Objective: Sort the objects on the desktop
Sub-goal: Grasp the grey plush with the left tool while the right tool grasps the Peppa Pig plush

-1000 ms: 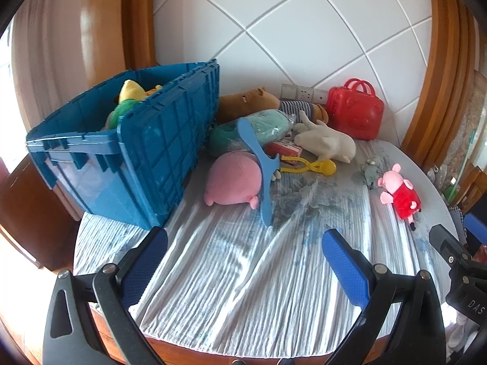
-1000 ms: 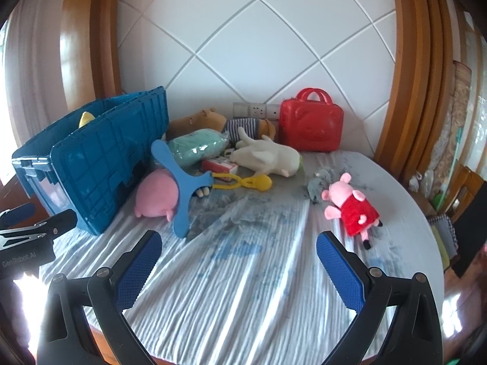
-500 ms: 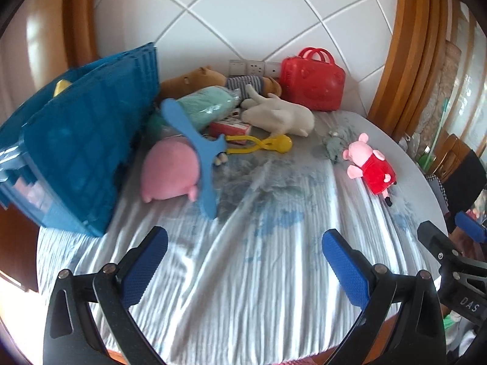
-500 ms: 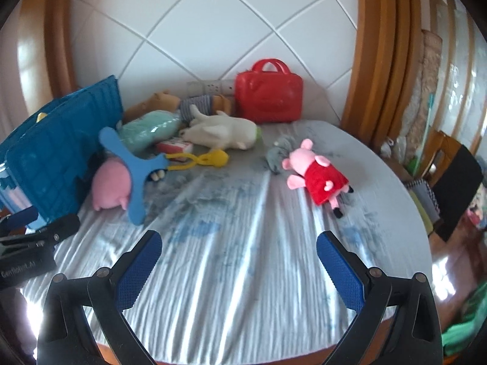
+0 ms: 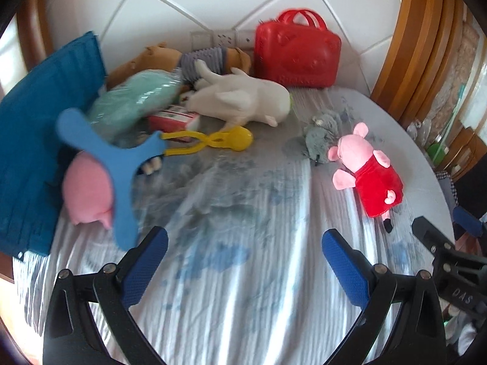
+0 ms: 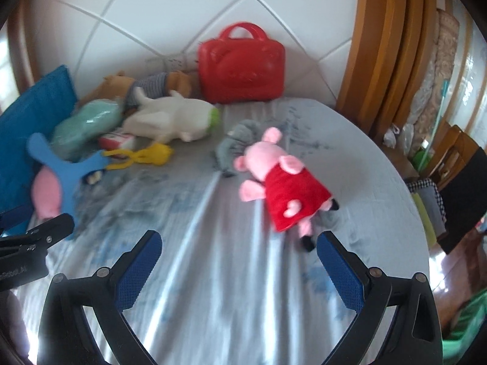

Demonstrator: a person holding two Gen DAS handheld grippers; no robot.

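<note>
Toys scattered on bench [image 5: 243,304]: pig doll [image 6: 283,182] near right, blue bin [image 5: 33,140] far left for sorting. Left claw [image 5: 243,261], right claw [image 6: 237,261] both spread wide, empty, right aimed toward doll.

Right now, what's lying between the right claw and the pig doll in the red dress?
Only bare striped tablecloth between the open right claw and the pig doll, seen in the right wrist view.

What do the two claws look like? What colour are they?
Both look alike: the left claw and right claw have black plastic arms with silver screws and bumpy blue pads on the tips. The side of each body carries white lettering.
</note>
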